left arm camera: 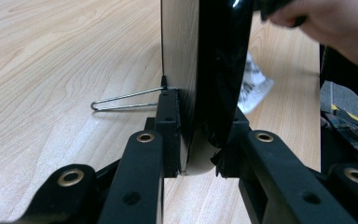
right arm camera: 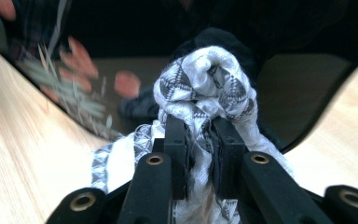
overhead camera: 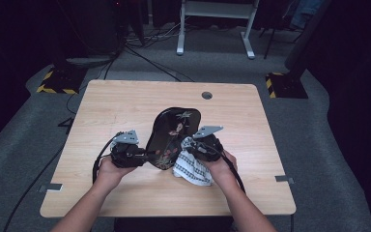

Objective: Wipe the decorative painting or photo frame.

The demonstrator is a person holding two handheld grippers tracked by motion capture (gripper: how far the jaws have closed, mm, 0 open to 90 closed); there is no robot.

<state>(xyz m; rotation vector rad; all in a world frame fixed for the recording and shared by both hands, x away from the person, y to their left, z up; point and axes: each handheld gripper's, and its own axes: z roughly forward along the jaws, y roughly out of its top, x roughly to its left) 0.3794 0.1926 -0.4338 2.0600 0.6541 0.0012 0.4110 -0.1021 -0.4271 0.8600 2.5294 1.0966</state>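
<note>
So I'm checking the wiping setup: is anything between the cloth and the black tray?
Nothing visible. The right gripper clamps the cloth right against the glossy black tray, which the left gripper holds by its edge.

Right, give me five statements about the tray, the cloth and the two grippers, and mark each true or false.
1. The left gripper is shut on the rim of the black lacquer tray. True.
2. The right gripper holds a sponge. False: it is shut on a white patterned cloth.
3. The bunched cloth is pressed against the tray's glossy face. True.
4. The tray lies flat on the table. False: it is held up on edge.
5. The tray is plain red. False: it is black with a floral design.
</note>
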